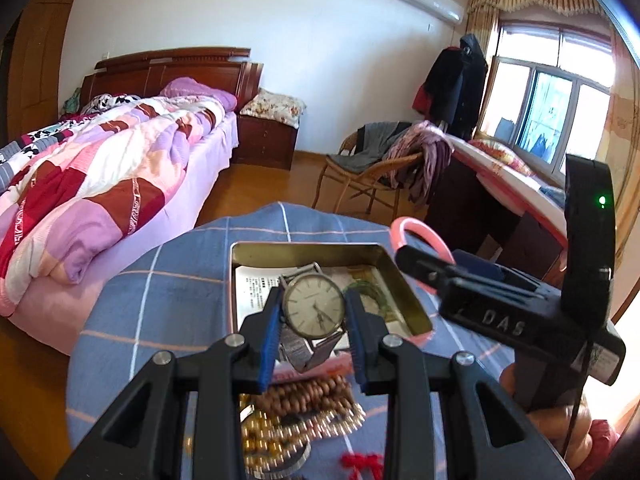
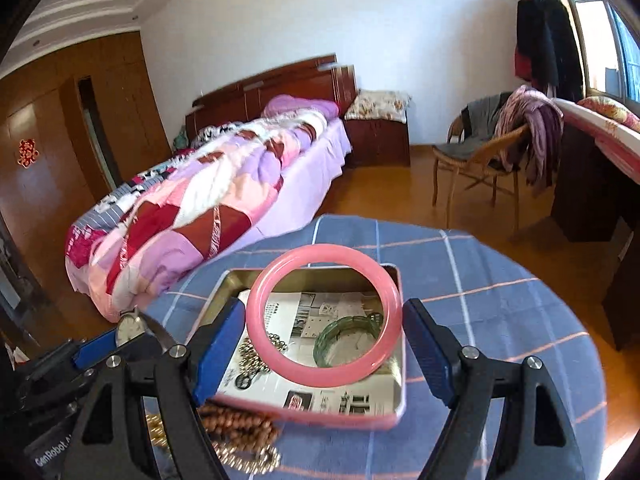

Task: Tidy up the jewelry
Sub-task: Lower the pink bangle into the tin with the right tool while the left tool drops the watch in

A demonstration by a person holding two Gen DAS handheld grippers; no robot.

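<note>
My left gripper (image 1: 314,332) is shut on a silver wristwatch (image 1: 314,306) with a pale dial and mesh strap, held over the near edge of an open pink tin (image 1: 412,304). My right gripper (image 2: 324,340) holds a pink bangle (image 2: 324,316) between its blue pads (image 2: 218,344), over the same tin (image 2: 394,400). The bangle touches the left pad; a small gap shows at the right pad. Inside the tin lie a green bangle (image 2: 346,336), a metal chain (image 2: 256,356) and printed paper. The right gripper with the pink bangle (image 1: 404,236) shows in the left wrist view.
Wooden bead strings (image 1: 304,396), gold bead chains (image 1: 272,436) and a red knot (image 1: 360,462) lie on the blue checked cloth (image 1: 168,292) in front of the tin. A bed (image 1: 100,184) stands left, a chair (image 1: 372,176) and desk (image 2: 592,184) right.
</note>
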